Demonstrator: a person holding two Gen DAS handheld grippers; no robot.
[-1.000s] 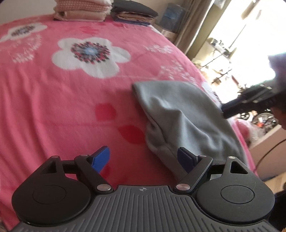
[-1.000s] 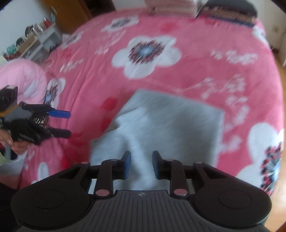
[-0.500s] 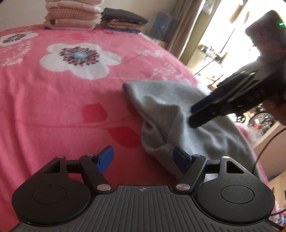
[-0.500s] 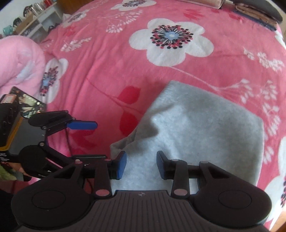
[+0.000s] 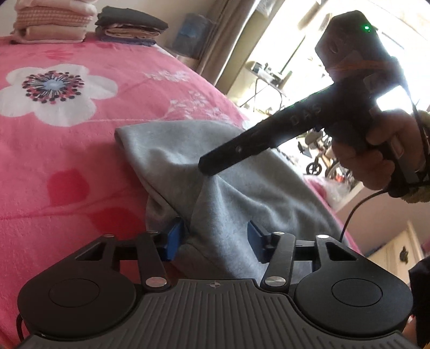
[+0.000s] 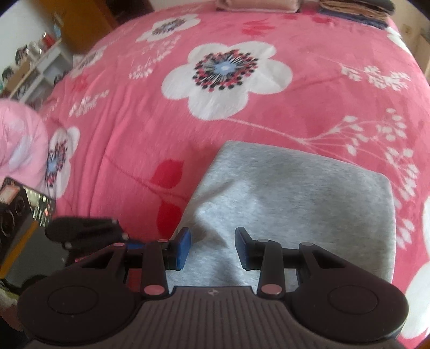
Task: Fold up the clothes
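A grey garment (image 5: 255, 182) lies folded on the pink flowered bedcover (image 5: 67, 134). My left gripper (image 5: 215, 239) is low at its near edge. Its jaws are closing, a raised ridge of the cloth stands between the blue pads, and a gap is still left. The right gripper (image 5: 207, 167), held by a hand (image 5: 376, 155), slants down with its tip on the middle of the garment. In the right wrist view that gripper (image 6: 212, 247) is open over the grey garment (image 6: 295, 193), with a crease running up between its pads. The left gripper's fingers (image 6: 86, 229) show beside the cloth's left edge.
Two stacks of folded clothes (image 5: 53, 21) (image 5: 131, 26) sit at the far end of the bed. A pink quilt (image 6: 18, 145) bulges at the left side, with shelves (image 6: 35, 67) beyond it. To the right of the bed are curtains and a bright window (image 5: 282, 53).
My left gripper has come down onto the garment's near edge and its jaws have narrowed around a fold. The right gripper has dropped from the side onto the middle of the garment.
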